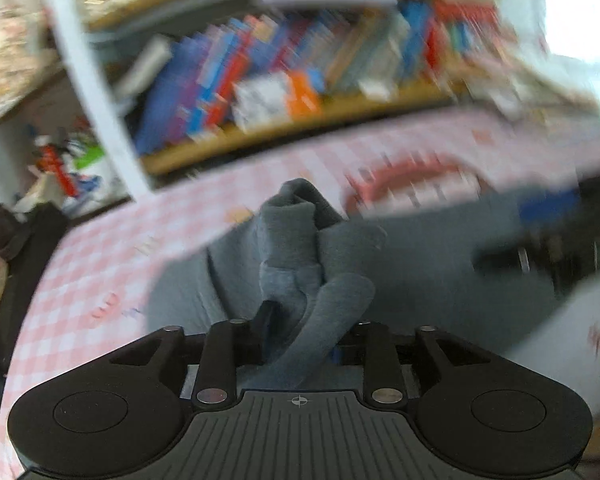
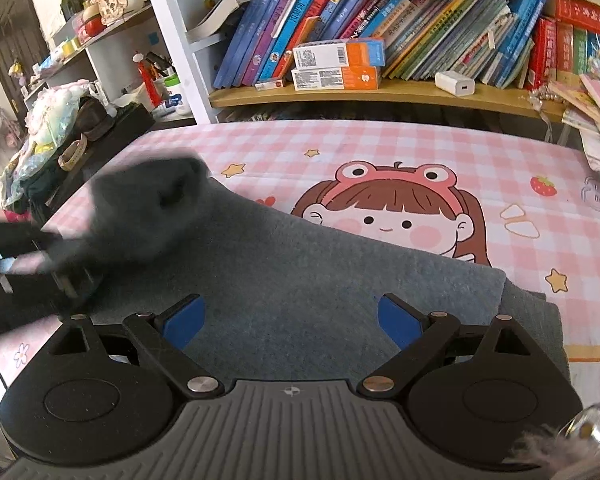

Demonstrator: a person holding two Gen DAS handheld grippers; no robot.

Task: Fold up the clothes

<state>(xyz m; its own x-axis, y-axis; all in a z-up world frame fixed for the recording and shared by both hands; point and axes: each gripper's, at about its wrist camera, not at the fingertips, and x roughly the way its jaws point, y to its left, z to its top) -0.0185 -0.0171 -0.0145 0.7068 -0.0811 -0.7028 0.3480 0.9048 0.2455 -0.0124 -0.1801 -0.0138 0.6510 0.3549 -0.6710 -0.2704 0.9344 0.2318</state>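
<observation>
A grey garment (image 2: 300,280) lies on a pink checked cloth with a cartoon girl (image 2: 392,216). My left gripper (image 1: 304,332) is shut on a bunched fold of the grey garment (image 1: 296,240) and holds it lifted above the cloth; that view is blurred. In the right wrist view the left gripper (image 2: 12,256) shows as a blur at the left with the lifted grey corner (image 2: 148,196). My right gripper (image 2: 290,324) is open and empty, its blue pads (image 2: 182,326) just above the flat part of the garment.
A bookshelf (image 2: 380,92) full of books and boxes stands behind the table. A white charger (image 2: 454,83) sits on the shelf board. Stacked papers (image 2: 596,128) lie at the right. A cluttered side shelf with soft toys (image 2: 56,120) is at the left.
</observation>
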